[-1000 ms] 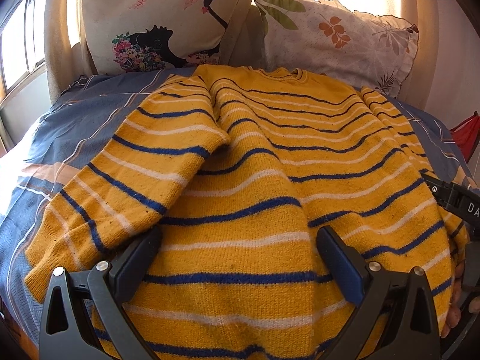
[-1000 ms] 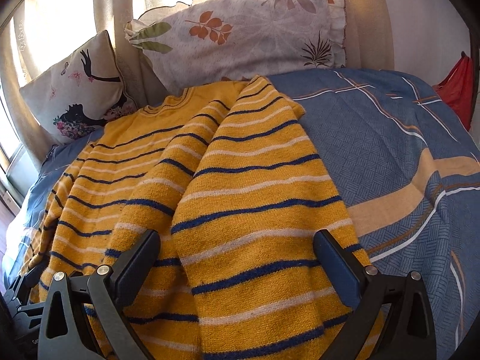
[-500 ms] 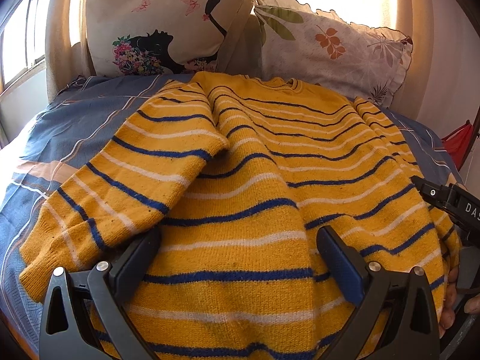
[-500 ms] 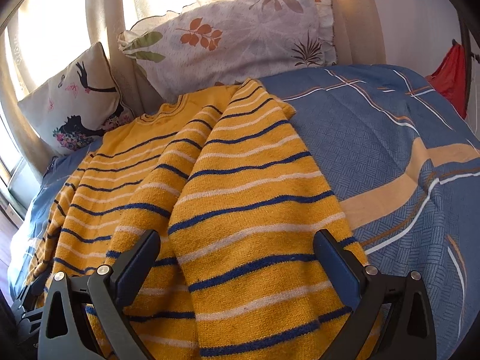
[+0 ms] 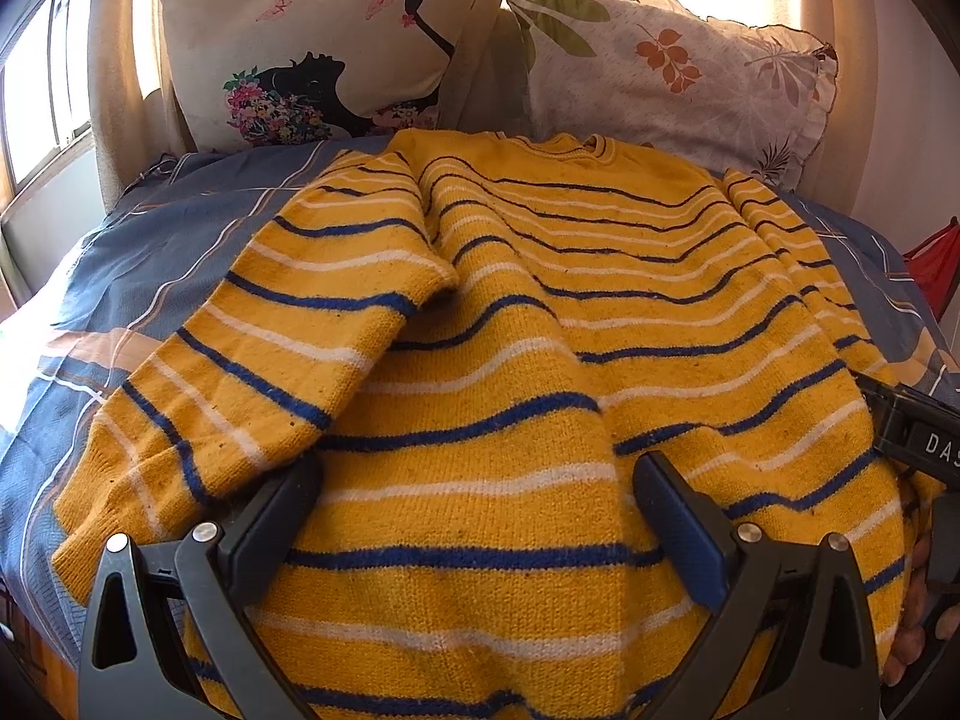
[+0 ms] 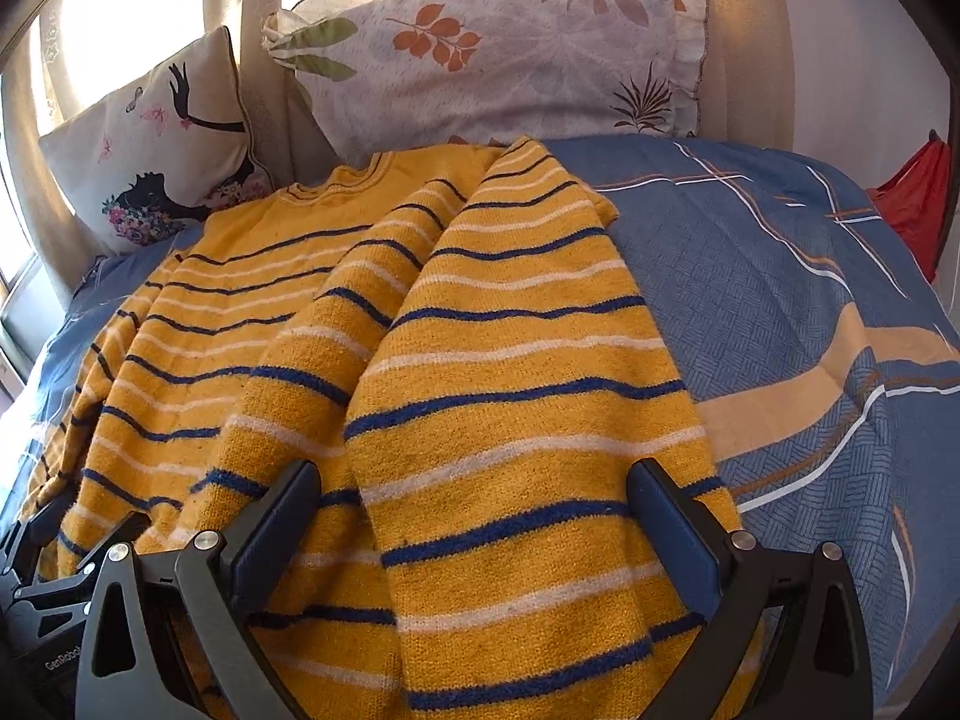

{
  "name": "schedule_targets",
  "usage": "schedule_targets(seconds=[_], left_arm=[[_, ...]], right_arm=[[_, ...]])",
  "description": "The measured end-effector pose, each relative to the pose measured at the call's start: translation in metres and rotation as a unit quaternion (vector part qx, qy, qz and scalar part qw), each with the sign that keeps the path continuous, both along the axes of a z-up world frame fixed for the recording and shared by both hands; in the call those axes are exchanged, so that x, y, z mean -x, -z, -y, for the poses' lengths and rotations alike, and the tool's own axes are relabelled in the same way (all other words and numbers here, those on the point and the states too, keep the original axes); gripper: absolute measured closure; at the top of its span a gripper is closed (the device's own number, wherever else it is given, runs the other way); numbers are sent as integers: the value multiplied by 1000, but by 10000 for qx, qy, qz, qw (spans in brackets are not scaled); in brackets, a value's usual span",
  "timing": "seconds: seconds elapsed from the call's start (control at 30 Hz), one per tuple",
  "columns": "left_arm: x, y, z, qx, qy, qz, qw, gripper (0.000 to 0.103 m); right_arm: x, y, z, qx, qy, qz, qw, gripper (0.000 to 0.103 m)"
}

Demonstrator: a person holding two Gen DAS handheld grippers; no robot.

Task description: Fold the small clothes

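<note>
Both your grippers are spread wide: left gripper (image 5: 474,516) and right gripper (image 6: 471,519) sit low over the sweater (image 5: 540,360), its hem cut off below. It's flat on the bed (image 6: 780,300), sleeves folded inward. Two pillows (image 5: 312,42) stand behind it, and there's something red (image 6: 912,198), hard to identify, at right.

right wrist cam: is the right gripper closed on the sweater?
No: the right gripper stands wide open, the sweater lying between its fingers.
</note>
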State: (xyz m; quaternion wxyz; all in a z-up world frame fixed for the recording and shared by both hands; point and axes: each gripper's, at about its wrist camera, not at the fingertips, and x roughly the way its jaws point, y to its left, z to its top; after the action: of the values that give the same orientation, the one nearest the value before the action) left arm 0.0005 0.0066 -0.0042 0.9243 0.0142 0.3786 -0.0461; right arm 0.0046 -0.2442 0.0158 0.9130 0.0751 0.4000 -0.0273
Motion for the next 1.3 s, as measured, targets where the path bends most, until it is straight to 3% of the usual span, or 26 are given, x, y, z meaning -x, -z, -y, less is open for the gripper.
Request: schedule_targets(seconds=[0.2, 0.73, 0.8, 0.9, 1.0, 1.3], left_arm=[[0, 0, 0, 50, -19, 39, 10000, 0], [6, 2, -1, 62, -135, 51, 9999, 0], [5, 1, 0, 69, -137, 53, 9999, 0], [6, 1, 0, 81, -148, 77, 9998, 0], [6, 0, -1, 124, -164, 117, 9997, 0], [7, -1, -3, 169, -186, 168, 9995, 0]], right_arm=[[-5, 0, -9, 334, -47, -148, 9993, 0], [-1, -1, -3, 89, -223, -118, 9996, 0], [1, -6, 2, -148, -430, -166, 9988, 0], [22, -25, 26, -845, -474, 219, 9951, 1], [43, -37, 49, -863, -258, 433, 9950, 1], [53, -12, 64, -942, -221, -5, 9953, 4]])
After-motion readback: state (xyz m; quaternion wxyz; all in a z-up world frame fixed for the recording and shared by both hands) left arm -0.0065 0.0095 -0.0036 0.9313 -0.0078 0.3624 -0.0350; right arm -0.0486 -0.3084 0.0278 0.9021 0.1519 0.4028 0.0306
